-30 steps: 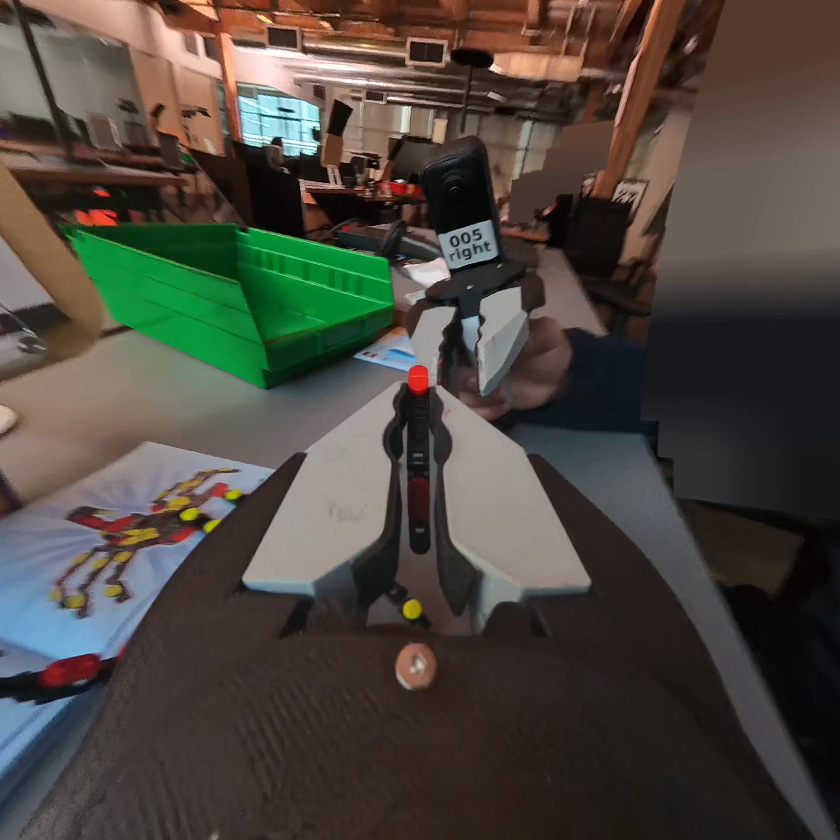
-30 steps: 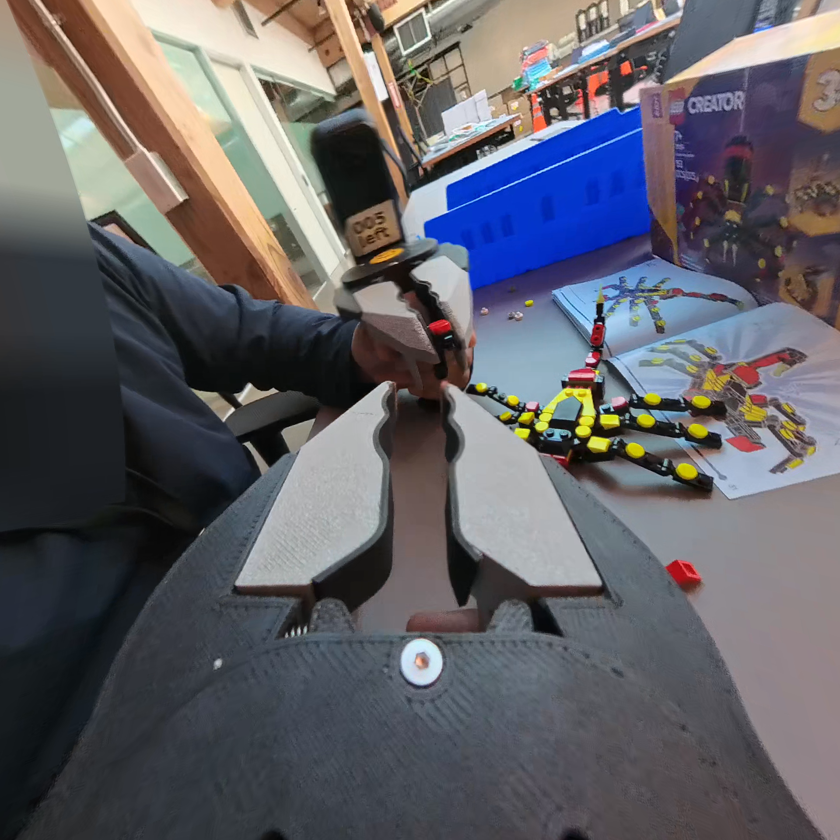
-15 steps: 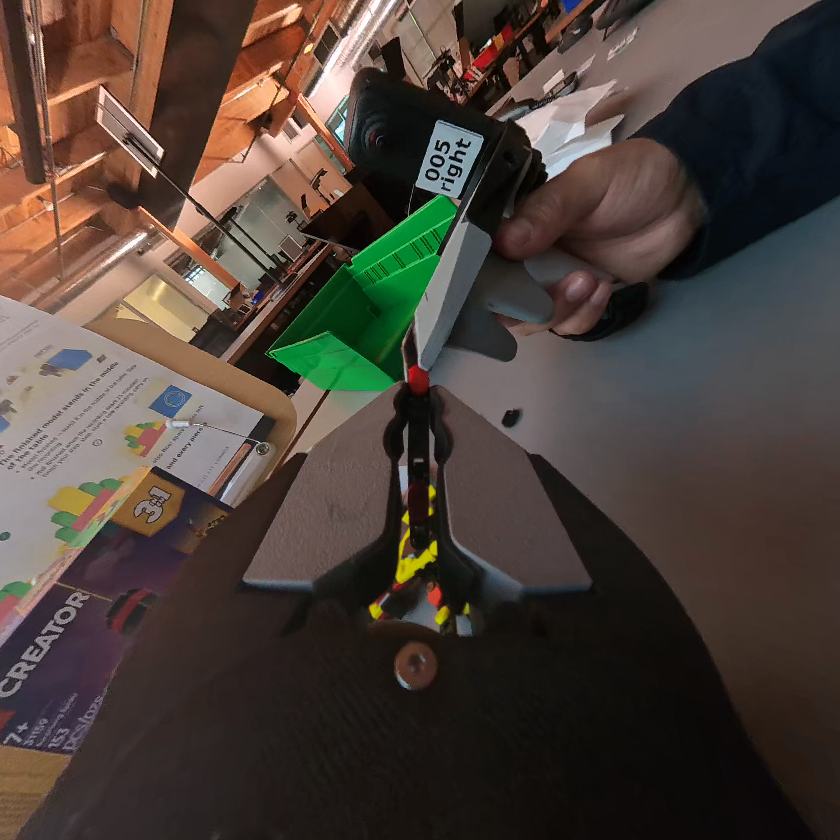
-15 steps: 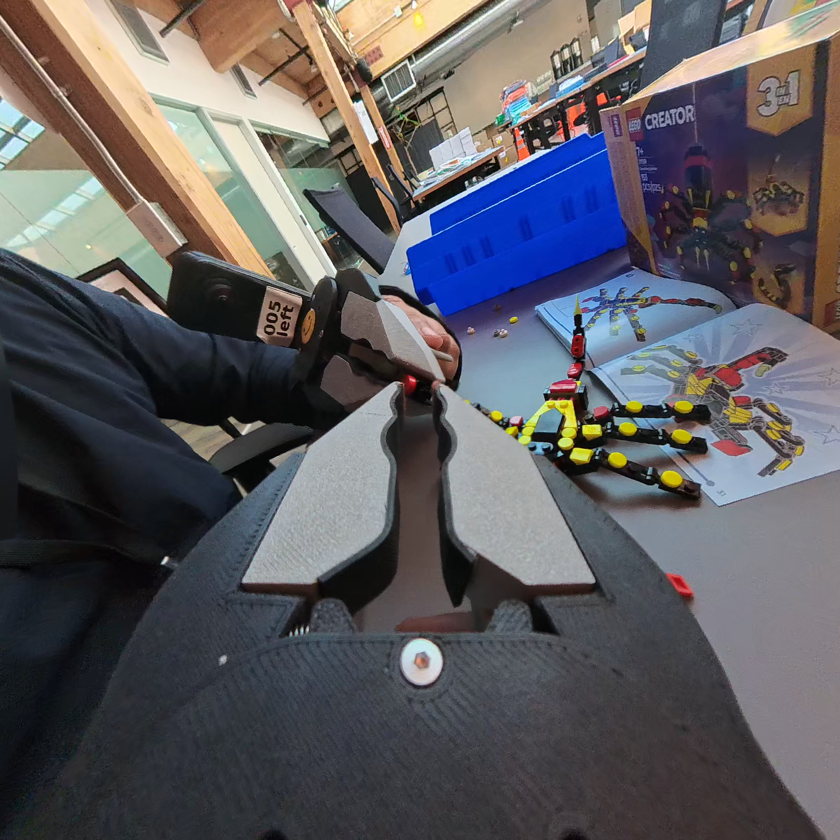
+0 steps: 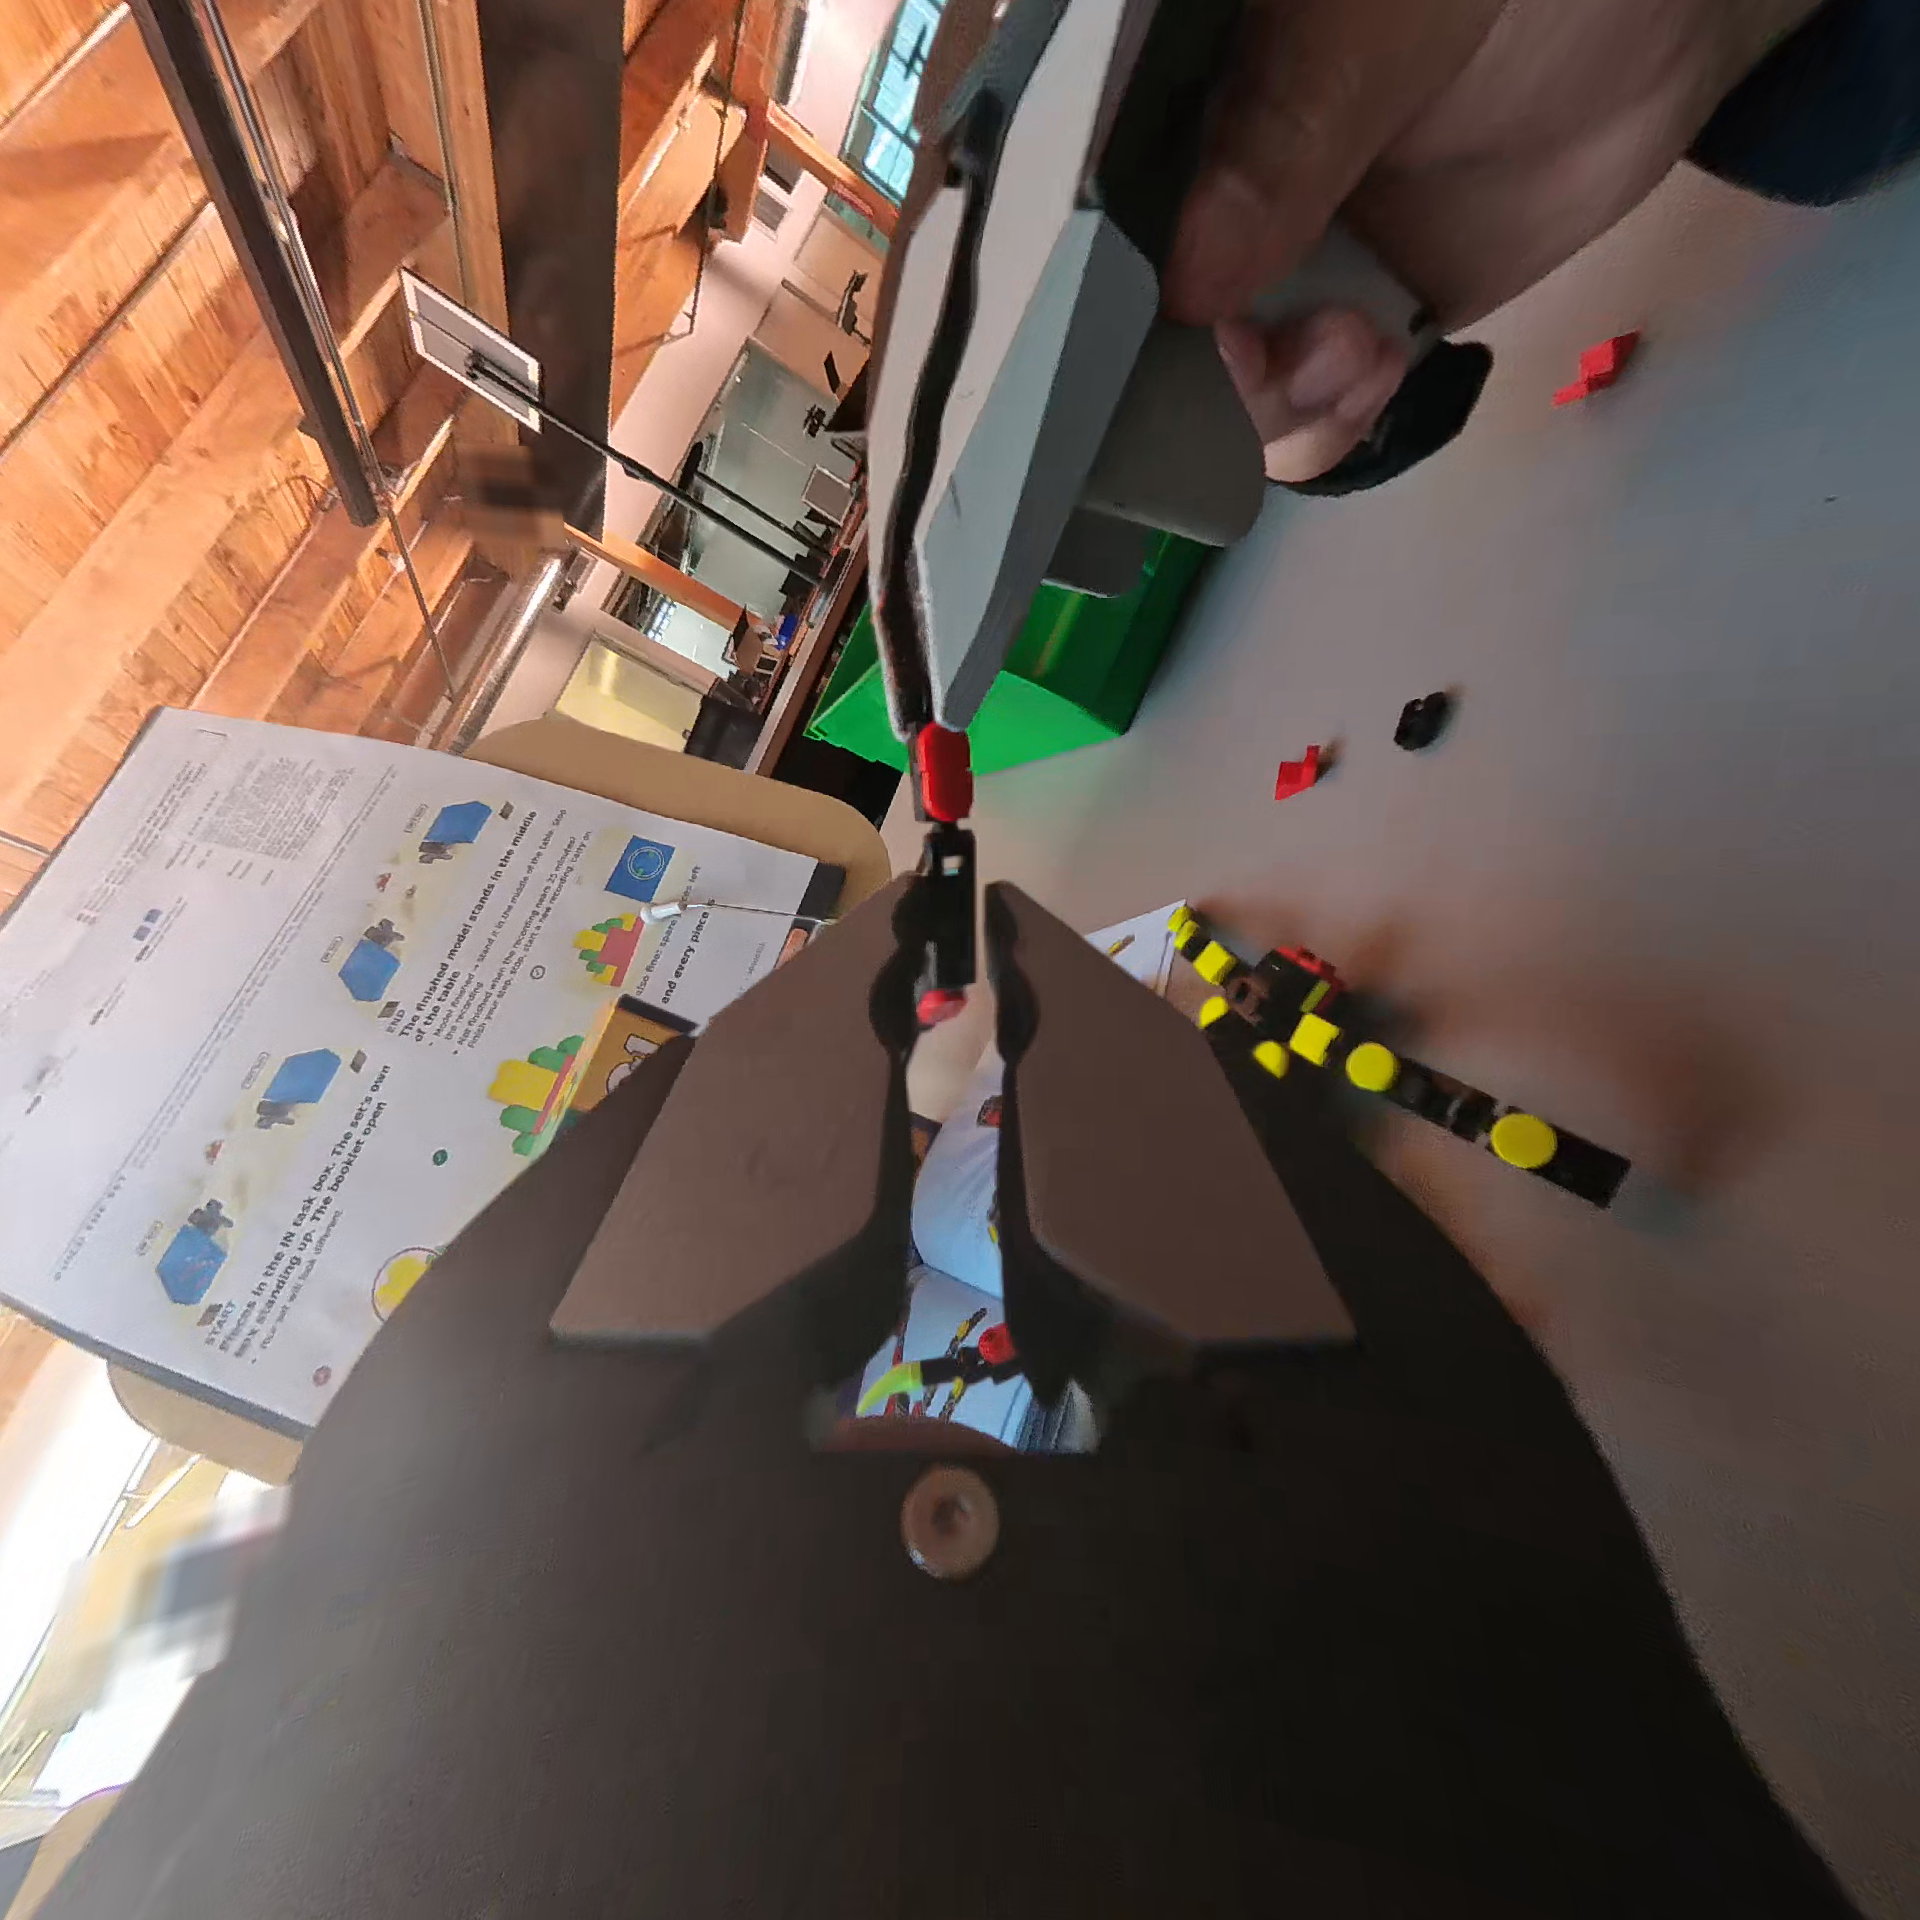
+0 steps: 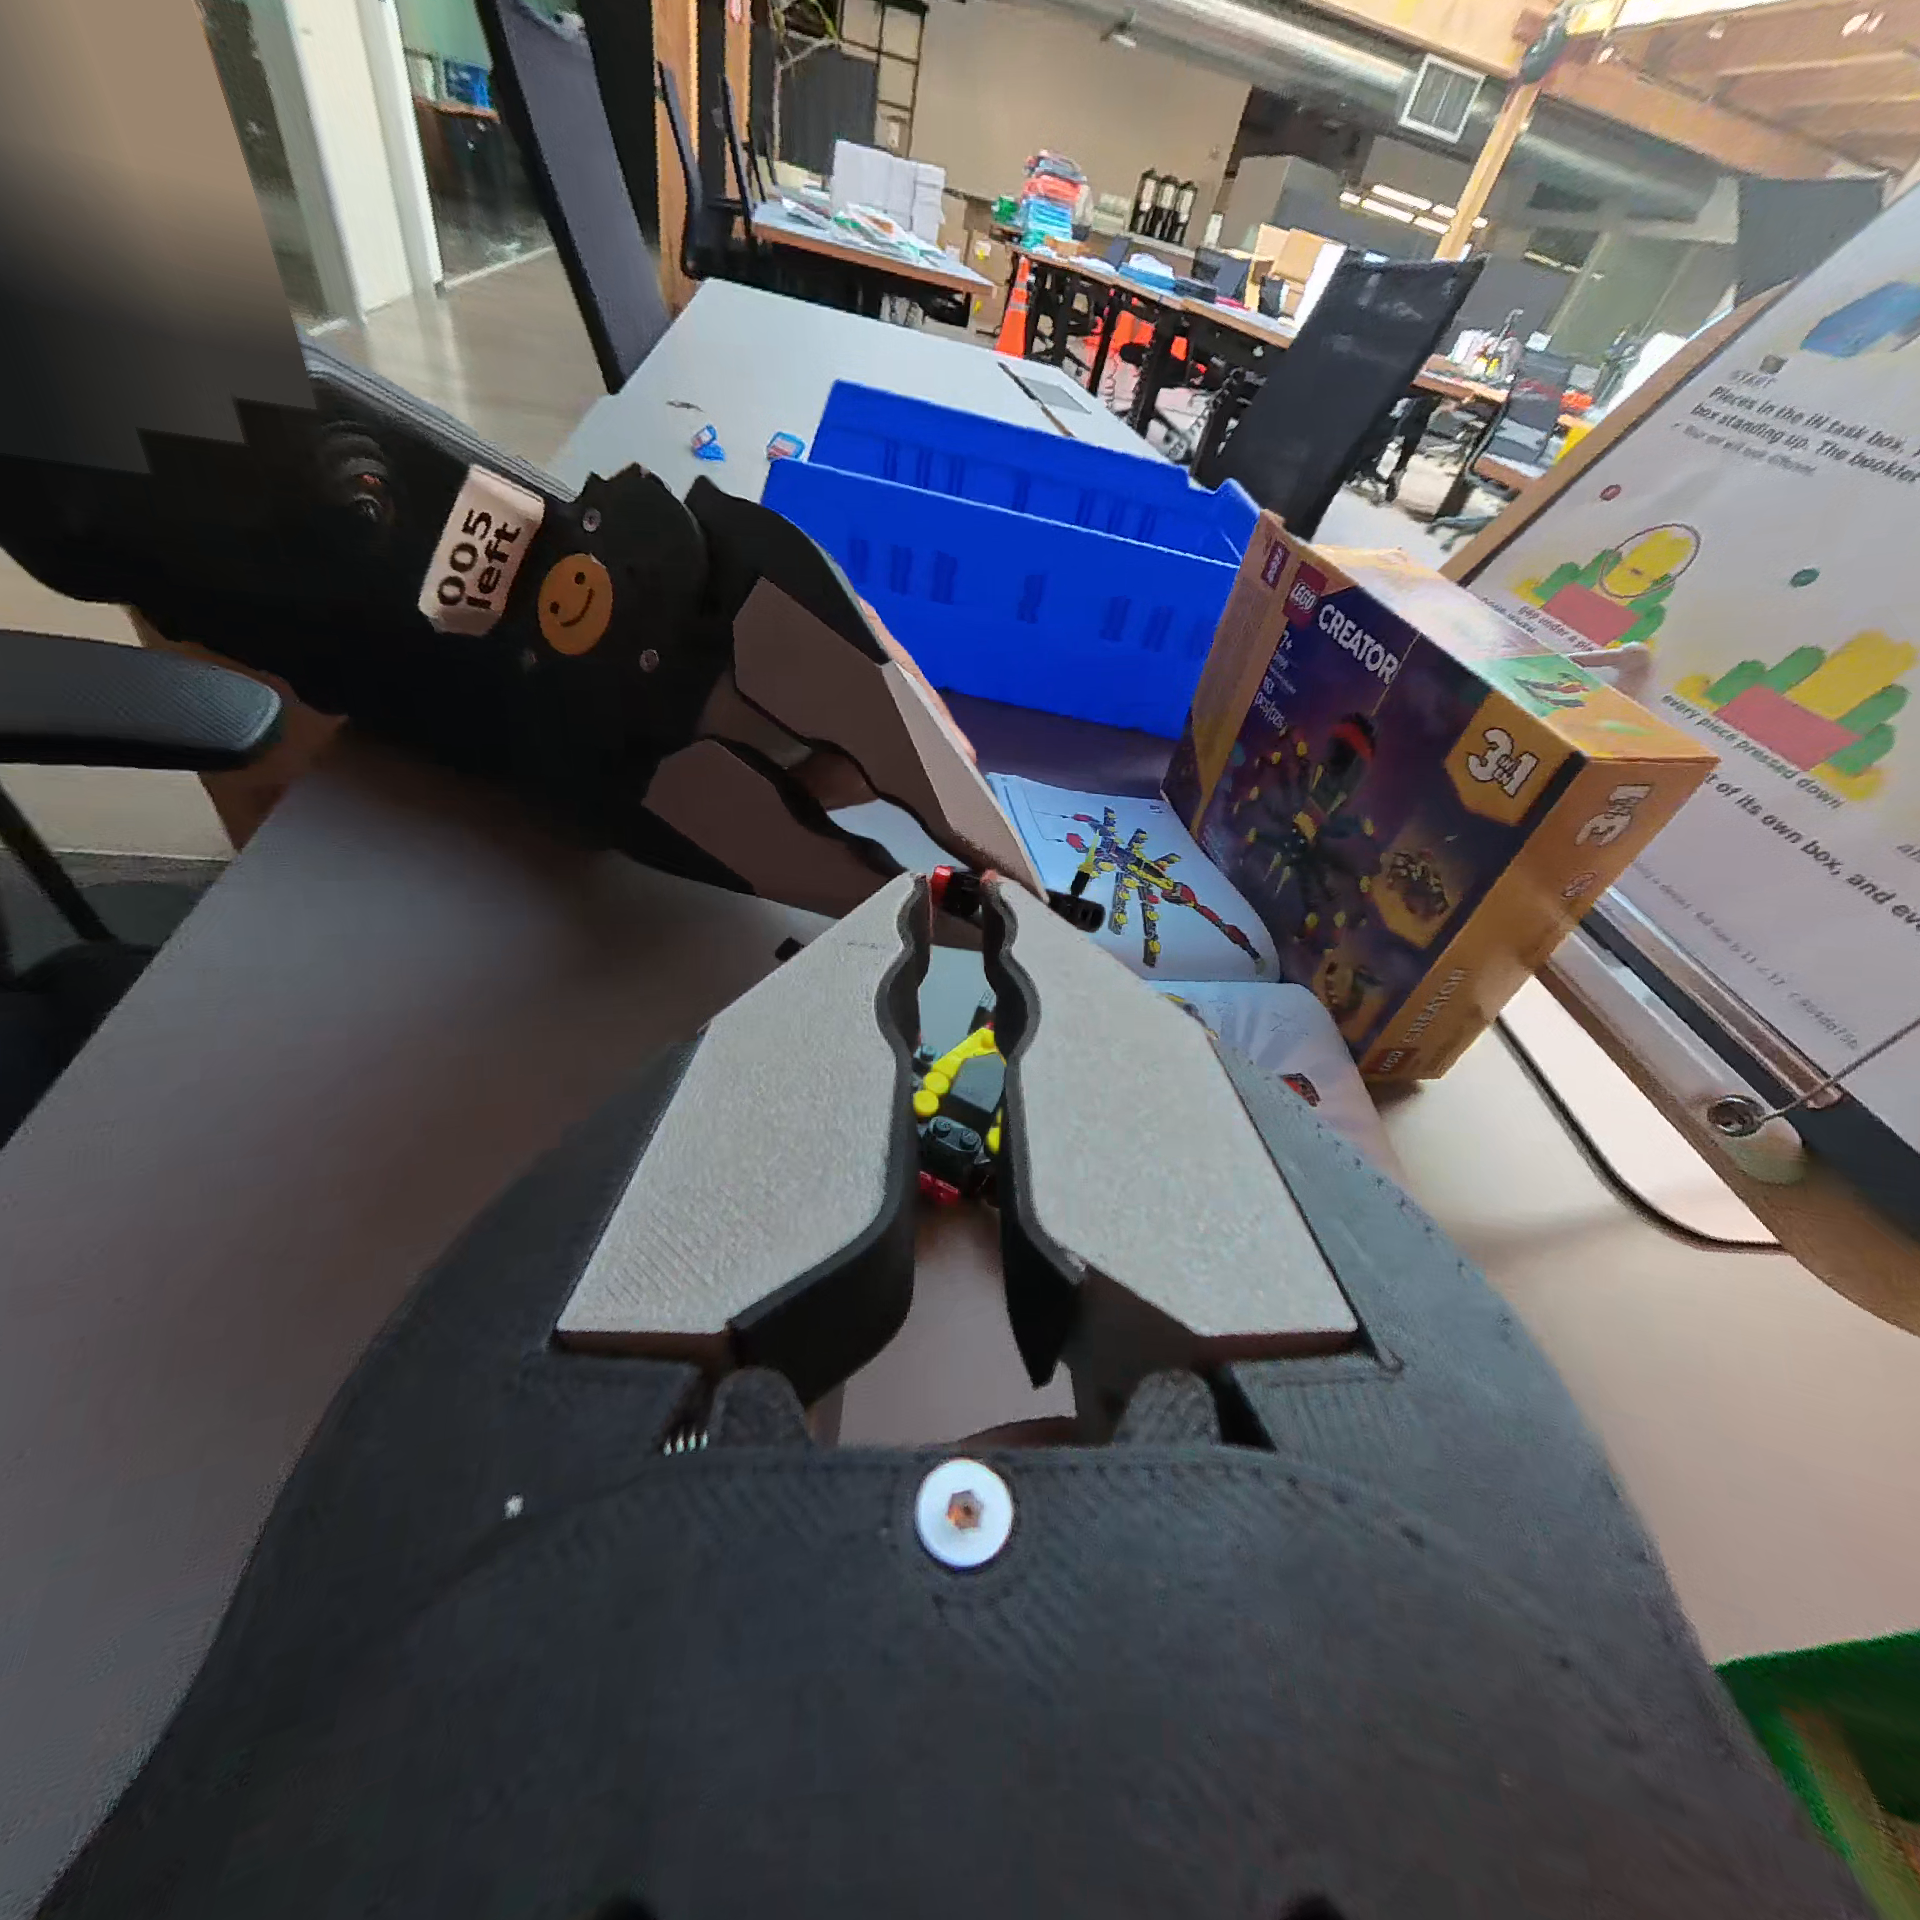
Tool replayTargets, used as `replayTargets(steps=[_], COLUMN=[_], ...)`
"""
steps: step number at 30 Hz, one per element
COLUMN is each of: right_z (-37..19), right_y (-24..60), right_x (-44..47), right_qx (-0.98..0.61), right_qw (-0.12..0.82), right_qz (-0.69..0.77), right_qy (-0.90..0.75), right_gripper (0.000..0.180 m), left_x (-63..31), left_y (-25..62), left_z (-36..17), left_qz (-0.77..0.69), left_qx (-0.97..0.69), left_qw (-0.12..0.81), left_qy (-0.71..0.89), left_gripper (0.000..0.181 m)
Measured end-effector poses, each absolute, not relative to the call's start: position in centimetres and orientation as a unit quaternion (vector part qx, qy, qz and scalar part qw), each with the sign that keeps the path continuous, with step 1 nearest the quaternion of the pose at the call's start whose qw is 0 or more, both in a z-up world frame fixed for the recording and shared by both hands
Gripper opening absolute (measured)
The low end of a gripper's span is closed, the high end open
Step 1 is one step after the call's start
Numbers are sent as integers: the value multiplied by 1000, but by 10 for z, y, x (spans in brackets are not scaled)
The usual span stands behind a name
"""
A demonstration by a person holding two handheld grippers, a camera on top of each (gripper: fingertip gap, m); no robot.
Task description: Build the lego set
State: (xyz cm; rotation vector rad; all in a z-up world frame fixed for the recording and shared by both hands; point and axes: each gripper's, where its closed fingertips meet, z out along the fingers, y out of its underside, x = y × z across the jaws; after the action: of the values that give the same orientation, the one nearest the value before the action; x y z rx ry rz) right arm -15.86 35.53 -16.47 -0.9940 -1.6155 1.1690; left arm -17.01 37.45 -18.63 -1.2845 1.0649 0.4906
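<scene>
Your left fingers sit slightly apart around a thin black-and-red leg piece, which is off the tabletop; whether they grip it, you cannot tell. Your right fingers pinch its red tip. The spider model lies on the tabletop just right of the piece, with loose red bricks beyond.
</scene>
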Motion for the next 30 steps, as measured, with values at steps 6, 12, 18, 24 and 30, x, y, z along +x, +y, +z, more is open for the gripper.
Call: replayTargets(steps=[6,12,18,24,30], right_z=[-172,-180,-175,-177,-182], right_y=[354,360,382,395,396], right_x=[-159,-160,-152,-149,-151], right_qx=[-386,-393,-433,-450,-453], right_qw=[528,555,558,568,571], right_qz=[395,322,341,313,286], right_qy=[-645,-658,-621,-614,-622], right_gripper=[7,9,9,7,6], left_x=[-172,-175,-181,-186,-183], left_y=[374,373,372,375,372], left_z=[-189,-199,-187,-189,-187], left_qz=[170,133,32,58,77], left_qx=[-585,-611,-643,-643,-634], left_qw=[648,636,659,659,660], left_qy=[457,452,389,386,395], left_gripper=[6,6,5,5,5])
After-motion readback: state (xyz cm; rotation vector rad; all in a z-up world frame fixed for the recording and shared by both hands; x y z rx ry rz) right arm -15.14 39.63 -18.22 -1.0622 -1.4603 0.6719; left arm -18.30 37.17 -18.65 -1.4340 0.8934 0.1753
